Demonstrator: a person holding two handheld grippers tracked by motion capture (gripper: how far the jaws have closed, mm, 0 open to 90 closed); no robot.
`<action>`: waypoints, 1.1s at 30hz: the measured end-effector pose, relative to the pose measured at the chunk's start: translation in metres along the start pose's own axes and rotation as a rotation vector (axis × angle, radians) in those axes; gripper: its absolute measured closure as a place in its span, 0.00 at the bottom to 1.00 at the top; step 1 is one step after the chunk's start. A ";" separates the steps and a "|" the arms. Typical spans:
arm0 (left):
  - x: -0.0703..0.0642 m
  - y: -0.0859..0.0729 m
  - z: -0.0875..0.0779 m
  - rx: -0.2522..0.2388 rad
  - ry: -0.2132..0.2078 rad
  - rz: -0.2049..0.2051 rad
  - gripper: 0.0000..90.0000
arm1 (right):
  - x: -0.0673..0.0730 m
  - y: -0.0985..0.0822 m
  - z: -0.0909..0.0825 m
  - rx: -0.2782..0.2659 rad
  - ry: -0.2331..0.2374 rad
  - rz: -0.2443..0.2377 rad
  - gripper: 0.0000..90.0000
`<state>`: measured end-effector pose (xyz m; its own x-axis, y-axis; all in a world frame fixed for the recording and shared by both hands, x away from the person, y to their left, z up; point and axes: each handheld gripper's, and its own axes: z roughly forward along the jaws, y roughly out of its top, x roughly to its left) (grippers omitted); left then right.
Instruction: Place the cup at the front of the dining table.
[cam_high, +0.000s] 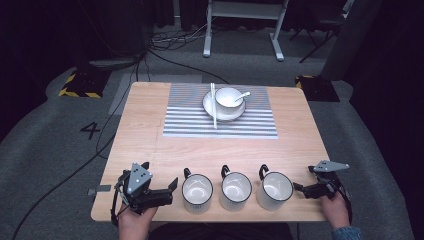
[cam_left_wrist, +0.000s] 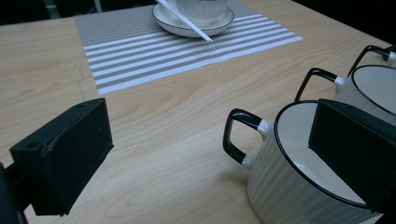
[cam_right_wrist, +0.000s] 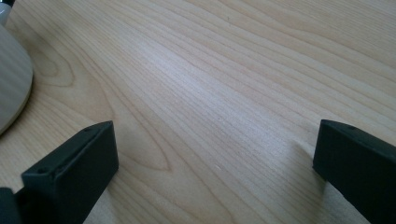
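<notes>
Black pads of my left claw (cam_left_wrist: 201, 158) stand wide apart in the left gripper view, gripping nothing, with the left mug (cam_left_wrist: 303, 172) just beyond them: one pad sits in front of its rim, the other hangs over bare desk (cam_left_wrist: 154, 154). From above, that left claw (cam_high: 170, 189) lies just left of the same mug (cam_high: 197, 192) at the near edge, apart from it as far as I can tell. My right claw (cam_high: 299, 189) is spread open too, over bare wood in its own view (cam_right_wrist: 215, 154), just right of the right mug (cam_high: 274, 189).

Risks, as I judge them: the mugs stand close in a row, the middle mug (cam_high: 235, 190) between the other two, so a sideways push from either claw could knock one into its neighbour. They also sit near the desk's front edge, so a nudge towards me could tip one off. A pad closing on the thin rim rather than the wall or handle could slip on the glazed surface.

All three mugs stand upright, long axis vertical, mouths up. Each black handle (cam_left_wrist: 240, 137) points to the far left, towards the striped mat (cam_high: 220, 117) carrying the saucer, bowl and spoon (cam_high: 225, 102).
</notes>
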<state>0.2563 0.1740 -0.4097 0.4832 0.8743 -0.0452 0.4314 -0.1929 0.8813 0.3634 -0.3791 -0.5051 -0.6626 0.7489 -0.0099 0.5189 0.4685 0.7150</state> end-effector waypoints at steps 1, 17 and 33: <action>0.000 0.000 0.000 0.000 0.000 0.000 0.00 | 0.000 0.000 0.000 0.000 0.000 0.000 0.00; -0.048 -0.011 0.009 0.025 -0.129 0.043 0.00 | -0.001 0.000 0.000 -0.001 0.002 -0.011 0.00; -0.063 -0.033 0.029 0.040 -0.151 0.017 0.00 | -0.001 0.000 0.000 0.000 0.002 -0.015 0.00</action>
<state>0.2337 0.1125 -0.4493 0.5987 0.7942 -0.1037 0.4510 -0.2272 0.8631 0.3639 -0.3797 -0.5053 -0.6713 0.7410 -0.0188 0.5092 0.4794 0.7147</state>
